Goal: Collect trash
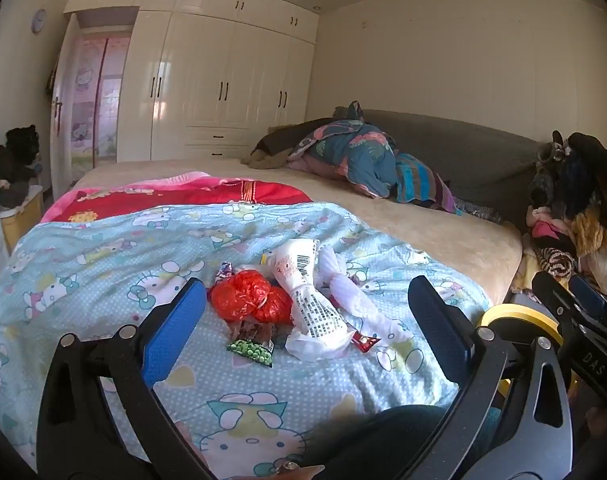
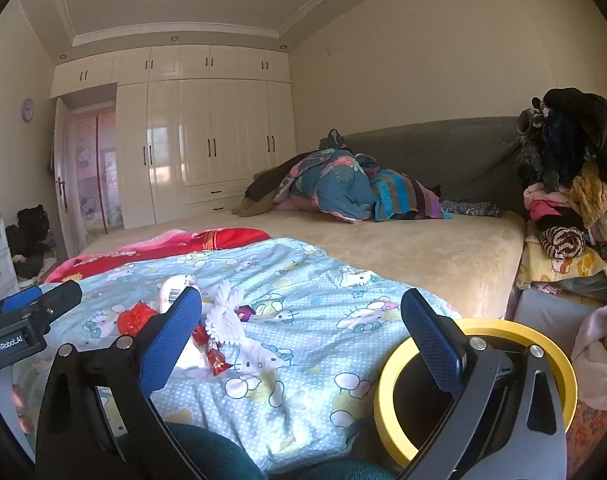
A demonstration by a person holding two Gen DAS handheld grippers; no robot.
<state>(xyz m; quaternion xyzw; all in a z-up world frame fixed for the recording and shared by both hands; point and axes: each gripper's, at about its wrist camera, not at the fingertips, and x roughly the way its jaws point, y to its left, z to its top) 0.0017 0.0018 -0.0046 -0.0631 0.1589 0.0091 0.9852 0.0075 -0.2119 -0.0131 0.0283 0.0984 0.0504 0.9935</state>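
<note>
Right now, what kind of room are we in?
A bedroom, most likely: there is a big bed with a cartoon-cat quilt, and a tall white wardrobe along the far wall.

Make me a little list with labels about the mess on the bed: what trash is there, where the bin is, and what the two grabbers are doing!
place: bed with a light blue cartoon-cat blanket
trash pile: red crumpled bag, white printed wrapper, green pea snack packet, small red candy wrapper, white frilly paper
bin: yellow-rimmed bin, beside the bed at the right
left gripper: open, holding nothing, pile lies ahead between its fingers
right gripper: open, holding nothing, bin right behind its right finger
trash collected: cannot tell; bin's inside looks dark
</note>
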